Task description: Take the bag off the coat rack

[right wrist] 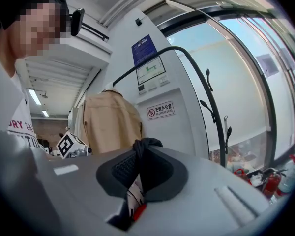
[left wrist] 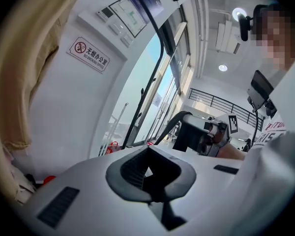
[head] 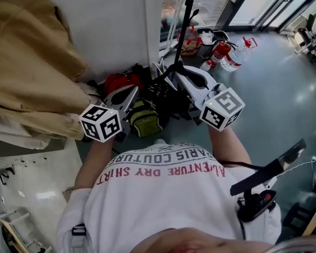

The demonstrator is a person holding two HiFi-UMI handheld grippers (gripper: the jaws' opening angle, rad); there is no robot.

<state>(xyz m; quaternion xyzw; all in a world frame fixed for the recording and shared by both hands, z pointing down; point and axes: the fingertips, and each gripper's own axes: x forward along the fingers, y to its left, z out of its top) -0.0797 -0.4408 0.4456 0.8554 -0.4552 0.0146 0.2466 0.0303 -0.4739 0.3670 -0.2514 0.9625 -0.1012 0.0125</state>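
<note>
A green and black bag (head: 145,119) hangs low between my two grippers, in front of the black coat rack pole (head: 187,20). My right gripper (head: 172,73) is shut on the bag's black strap (right wrist: 145,144), which sits bunched between its pads. The coat rack (right wrist: 212,100) curves up behind it to the right. My left gripper (head: 130,91) points toward the bag from the left, its jaws together with nothing between them (left wrist: 148,169). In the left gripper view, the right gripper (left wrist: 206,132) shows with the dark strap (left wrist: 171,128) running to it.
A beige coat (head: 31,67) hangs at the left against the white wall (head: 116,20). Red fire extinguishers (head: 220,49), a clear bottle (head: 237,58) and a red object (head: 118,81) stand on the floor round the rack's foot. Glass doors (head: 263,1) lie beyond.
</note>
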